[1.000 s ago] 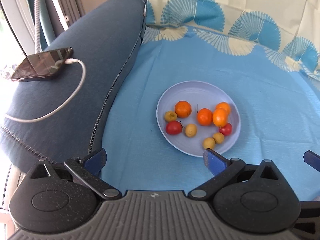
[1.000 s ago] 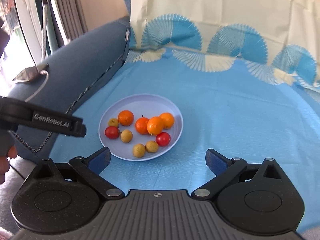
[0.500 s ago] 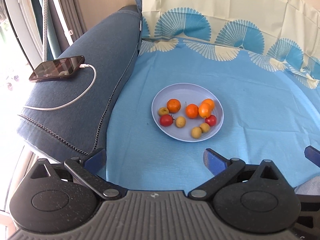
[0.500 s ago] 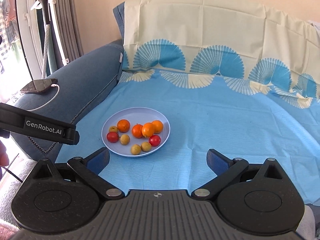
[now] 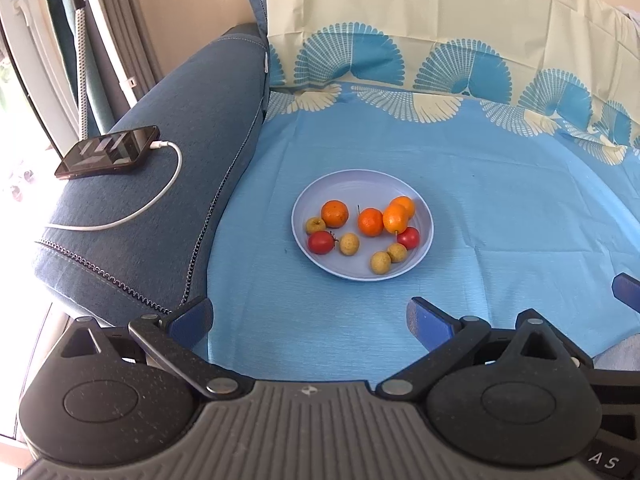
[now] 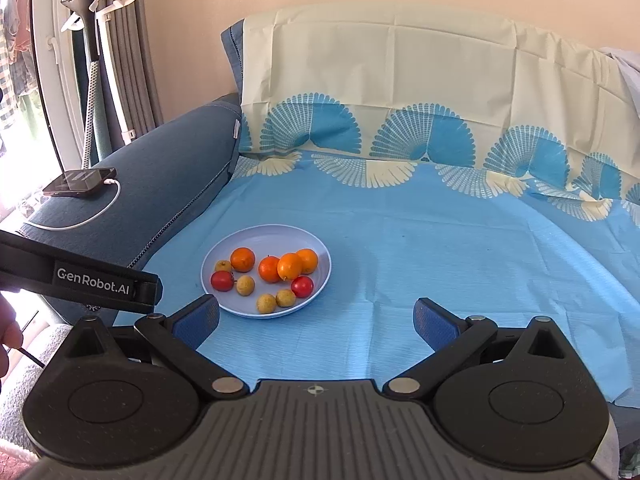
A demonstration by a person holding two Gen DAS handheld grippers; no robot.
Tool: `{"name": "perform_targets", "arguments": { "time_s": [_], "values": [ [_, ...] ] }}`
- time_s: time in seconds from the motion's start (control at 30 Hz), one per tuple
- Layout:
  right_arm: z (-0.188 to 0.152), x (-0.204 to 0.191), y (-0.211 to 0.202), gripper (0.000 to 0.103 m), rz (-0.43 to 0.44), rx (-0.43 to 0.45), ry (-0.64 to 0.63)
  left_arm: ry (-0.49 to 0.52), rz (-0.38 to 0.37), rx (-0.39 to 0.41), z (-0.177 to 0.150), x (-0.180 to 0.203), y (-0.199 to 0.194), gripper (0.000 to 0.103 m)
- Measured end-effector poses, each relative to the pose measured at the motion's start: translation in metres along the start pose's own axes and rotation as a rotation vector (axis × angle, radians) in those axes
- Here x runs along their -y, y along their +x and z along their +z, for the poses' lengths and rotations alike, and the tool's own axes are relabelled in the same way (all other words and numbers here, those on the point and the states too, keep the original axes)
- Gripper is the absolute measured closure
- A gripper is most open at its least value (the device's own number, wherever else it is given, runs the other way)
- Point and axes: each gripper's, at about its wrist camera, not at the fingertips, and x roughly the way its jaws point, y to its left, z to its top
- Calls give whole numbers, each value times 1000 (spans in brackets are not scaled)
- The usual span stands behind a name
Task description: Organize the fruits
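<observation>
A pale blue plate sits on a blue cloth over a sofa seat. It holds several oranges, two red fruits and several small yellow-brown fruits. My left gripper is open and empty, well short of the plate. My right gripper is open and empty, with the plate ahead and to its left. The left gripper's body shows at the left of the right wrist view.
A dark blue sofa armrest rises left of the plate, with a phone and white charging cable on it. A patterned cloth covers the backrest. A window, curtain and floor steamer stand at far left.
Both grippers have drawn back and up from the plate, which looks smaller and farther now. The fruits have not moved. Both jaws stay open.
</observation>
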Motion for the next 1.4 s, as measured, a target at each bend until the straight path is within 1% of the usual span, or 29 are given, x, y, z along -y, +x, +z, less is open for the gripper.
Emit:
{"name": "perform_targets", "arguments": {
  "time_s": [0.2,0.43,0.53,0.83,1.4],
  "values": [
    [0,-1,-1,1,-11,12,-14,15,-2,15,0,2,0,0],
    [-1,-1,1,1,-13,5,-16,28,-3,3,-2,4,4,0],
    [-1,-2,1,1,-13,3,-18,31,14,11,-2,5,5,0],
    [-1,-2,3,1,-10,-2,-20,25,28,7,-2,4,7,0],
    [-1,-3,3,1,-10,-1,-20,26,31,1,0,4,6,0]
  ]
}}
